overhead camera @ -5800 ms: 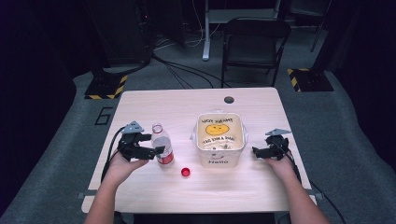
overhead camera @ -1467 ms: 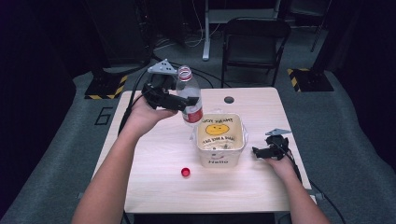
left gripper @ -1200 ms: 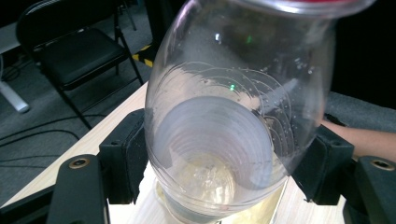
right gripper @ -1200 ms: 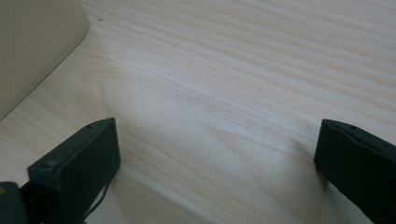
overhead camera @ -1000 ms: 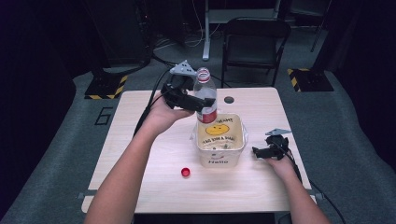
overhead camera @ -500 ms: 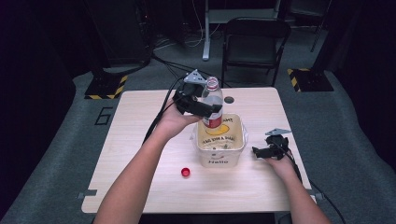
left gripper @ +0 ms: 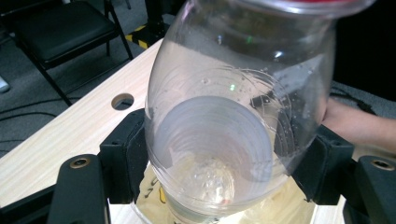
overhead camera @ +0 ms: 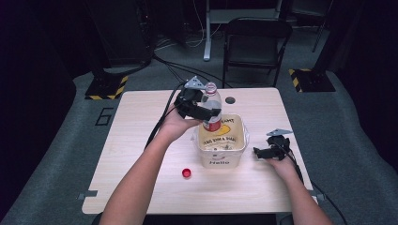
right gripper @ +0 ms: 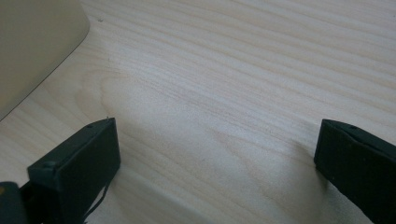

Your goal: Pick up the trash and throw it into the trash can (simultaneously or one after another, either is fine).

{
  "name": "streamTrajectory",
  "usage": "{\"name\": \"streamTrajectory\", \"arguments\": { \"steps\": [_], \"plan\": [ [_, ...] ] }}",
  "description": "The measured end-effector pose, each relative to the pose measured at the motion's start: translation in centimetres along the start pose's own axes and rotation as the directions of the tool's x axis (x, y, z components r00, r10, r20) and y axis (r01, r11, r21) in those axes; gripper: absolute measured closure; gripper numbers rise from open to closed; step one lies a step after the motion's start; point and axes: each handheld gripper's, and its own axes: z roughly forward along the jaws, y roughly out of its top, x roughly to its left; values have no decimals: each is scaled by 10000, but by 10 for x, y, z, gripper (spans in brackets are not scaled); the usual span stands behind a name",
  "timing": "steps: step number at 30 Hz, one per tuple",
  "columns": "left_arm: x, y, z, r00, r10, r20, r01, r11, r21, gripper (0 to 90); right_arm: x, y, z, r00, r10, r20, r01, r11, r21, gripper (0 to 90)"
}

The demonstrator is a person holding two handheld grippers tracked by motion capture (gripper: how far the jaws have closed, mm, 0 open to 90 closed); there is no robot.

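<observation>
Bottle [overhead camera: 212,107] base perhaps inside bin [overhead camera: 220,149], hidden behind rim.

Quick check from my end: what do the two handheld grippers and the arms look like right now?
Both the left gripper and the right gripper are black, with blocky rectangular jaws and brass-coloured screw heads near their bases. Each carries a grey three-cornered plate on top and trails a black cable. The forearms are bare; no sleeves or gloves show.
</observation>
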Motion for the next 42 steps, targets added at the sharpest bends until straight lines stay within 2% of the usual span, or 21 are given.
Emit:
{"name": "streamTrajectory", "arguments": {
  "steps": [4,21,25,34,42],
  "plan": [
    [3,-5,4,9999,-126,-29,126,9999,-39,287,0,0,0,10000,2,0,-2,10000,5,0],
    [4,-12,25,9987,123,-500,-109,9996,263,287,0,1,0,10000,53,-10,-53,10000,61,0],
    [7,-15,28,9980,-2,-627,25,9993,361,288,0,1,0,10000,46,-15,-46,10000,60,0],
    [15,-26,37,9967,-525,-611,535,9985,139,288,1,1,0,10000,86,-19,-86,9999,78,0],
    [18,-41,47,9958,-721,-569,735,9971,216,287,1,1,0,10000,80,-18,-80,9999,79,0]
  ]
}}
